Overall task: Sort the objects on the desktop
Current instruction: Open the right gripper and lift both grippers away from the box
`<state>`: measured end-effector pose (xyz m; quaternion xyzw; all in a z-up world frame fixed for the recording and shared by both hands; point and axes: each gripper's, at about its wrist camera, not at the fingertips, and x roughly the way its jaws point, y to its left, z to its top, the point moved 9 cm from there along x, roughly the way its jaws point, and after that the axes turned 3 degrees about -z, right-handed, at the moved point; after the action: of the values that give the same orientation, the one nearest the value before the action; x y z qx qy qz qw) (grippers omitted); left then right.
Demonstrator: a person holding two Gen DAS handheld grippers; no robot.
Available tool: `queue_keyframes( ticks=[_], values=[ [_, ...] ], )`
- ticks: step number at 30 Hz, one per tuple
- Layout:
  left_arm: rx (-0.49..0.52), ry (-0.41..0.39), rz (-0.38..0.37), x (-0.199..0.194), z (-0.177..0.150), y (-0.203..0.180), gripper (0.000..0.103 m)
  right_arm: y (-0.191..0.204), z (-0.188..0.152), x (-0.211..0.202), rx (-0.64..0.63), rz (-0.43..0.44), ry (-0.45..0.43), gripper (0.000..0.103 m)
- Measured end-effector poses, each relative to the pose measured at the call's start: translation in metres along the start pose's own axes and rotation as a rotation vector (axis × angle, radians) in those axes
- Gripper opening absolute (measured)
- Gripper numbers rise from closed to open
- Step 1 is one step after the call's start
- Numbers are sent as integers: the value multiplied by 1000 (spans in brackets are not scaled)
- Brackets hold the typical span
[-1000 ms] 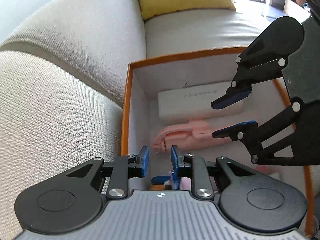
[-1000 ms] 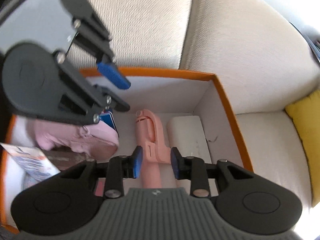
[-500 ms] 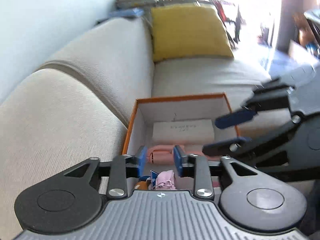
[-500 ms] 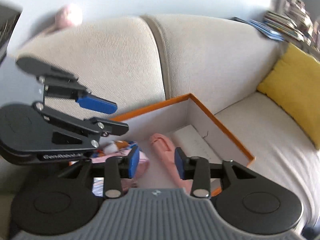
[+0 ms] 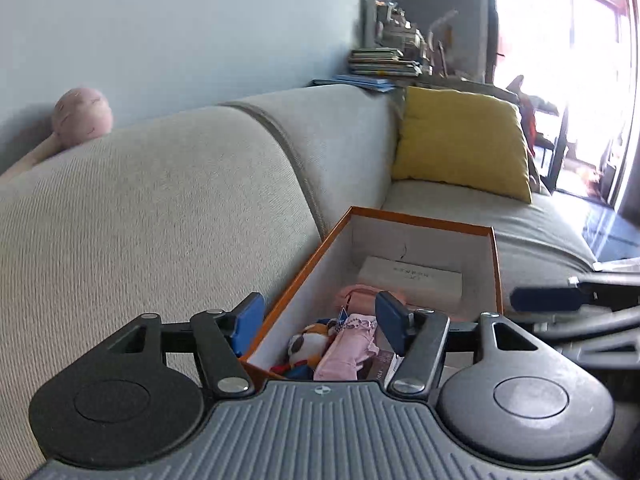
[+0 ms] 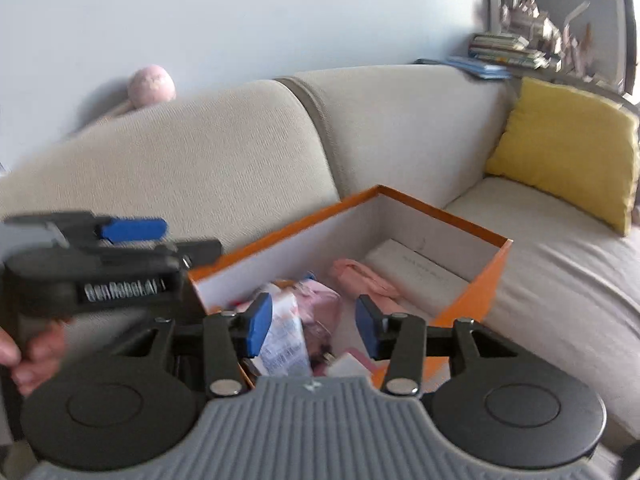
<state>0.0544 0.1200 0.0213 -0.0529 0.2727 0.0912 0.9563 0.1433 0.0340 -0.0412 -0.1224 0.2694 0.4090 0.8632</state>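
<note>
An orange box (image 5: 424,216) (image 6: 460,224) with white inner walls sits on a beige sofa. Inside lie a white rectangular case (image 5: 412,278) (image 6: 420,270), a pink folded item (image 5: 356,292) (image 6: 360,276), pink cloth (image 5: 348,352) (image 6: 320,300), a small plush toy (image 5: 304,346) and a printed packet (image 6: 284,336). My left gripper (image 5: 320,322) is open and empty, above the box's near end. My right gripper (image 6: 310,324) is open and empty, above the box's near side. Each gripper shows at the edge of the other's view.
The sofa backrest (image 5: 160,216) rises left of the box. A yellow cushion (image 5: 460,140) (image 6: 568,144) leans at the sofa's far end. A pink plush ball (image 5: 82,116) sits on the backrest. Books (image 5: 380,64) are stacked behind. The seat (image 6: 560,248) stretches right of the box.
Both grippers have pulled up and back out of the box and tilted toward level. Both jaws have opened wider. The box contents stay in place.
</note>
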Motion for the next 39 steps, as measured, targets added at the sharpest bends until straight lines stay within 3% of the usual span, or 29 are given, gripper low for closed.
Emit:
queue_keyframes(
  ticks=[3,6,14,17,20,26,39],
  values=[
    [-58,-10,22,14,10,4,72,-3,-13,-3,30,-30,6,49],
    [-20,-11,58,26,10,0,75,-8,-21,1,57,-39,17,49],
    [-15,74,36,52,-5,7,76,-5,-32,16,68,-41,16,54],
    [-22,53,50,57,-3,12,87,-4,-37,22,54,-47,24,54],
    [-35,56,38,62,-1,17,88,-4,-38,25,59,-43,15,55],
    [-20,135,38,78,-19,15,88,1,-42,33,10,-50,12,55],
    [-35,144,36,73,-23,23,88,3,-45,37,9,-50,15,55]
  ],
)
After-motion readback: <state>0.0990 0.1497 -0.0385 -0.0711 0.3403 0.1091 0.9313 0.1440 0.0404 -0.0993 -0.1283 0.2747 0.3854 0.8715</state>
